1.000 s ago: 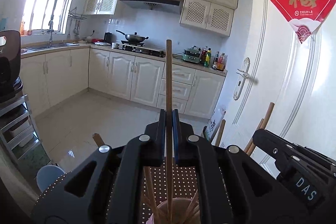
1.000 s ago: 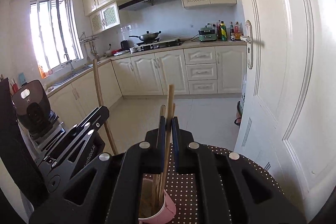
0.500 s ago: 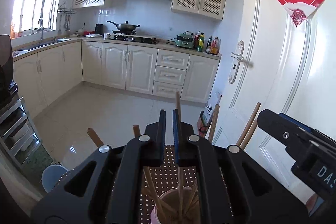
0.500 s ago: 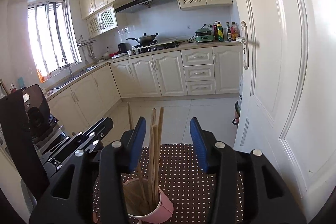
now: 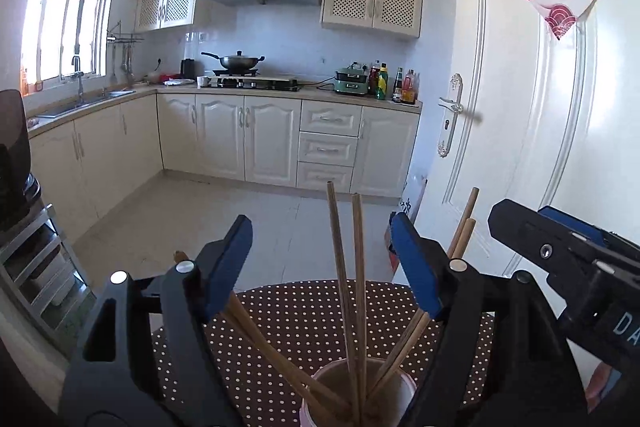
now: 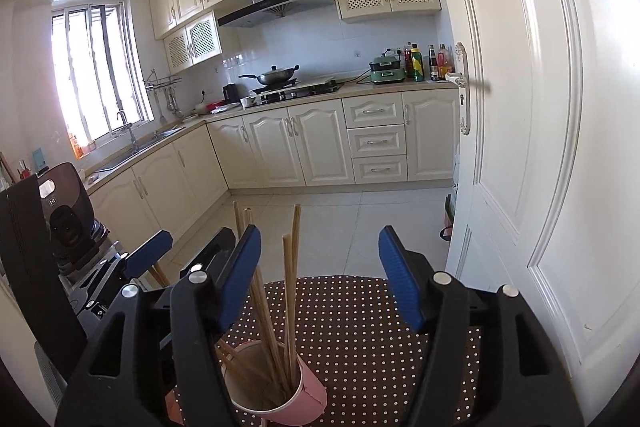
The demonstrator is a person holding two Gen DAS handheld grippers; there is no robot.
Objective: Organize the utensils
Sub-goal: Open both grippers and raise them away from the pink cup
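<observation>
Item: pink cup (image 6: 280,393), nearest, standing on the dotted table (image 6: 360,327) and holding the wooden chopsticks (image 5: 356,287), which are leaning loosely apart.

Step, as judged: release after dropping chopsticks into the cup. The next move is calling for both tools lifting clear without catching the sticks.

Left gripper (image 5: 324,259): jaws opening, spreading wide; two sticks are rising between them, seemingly untouched by the pads.

Right gripper (image 6: 320,275): jaws opening, gripping nothing; sticks are standing just inside its left pad.

Beyond: kitchen floor (image 5: 248,223), then cabinets (image 5: 248,143).
</observation>
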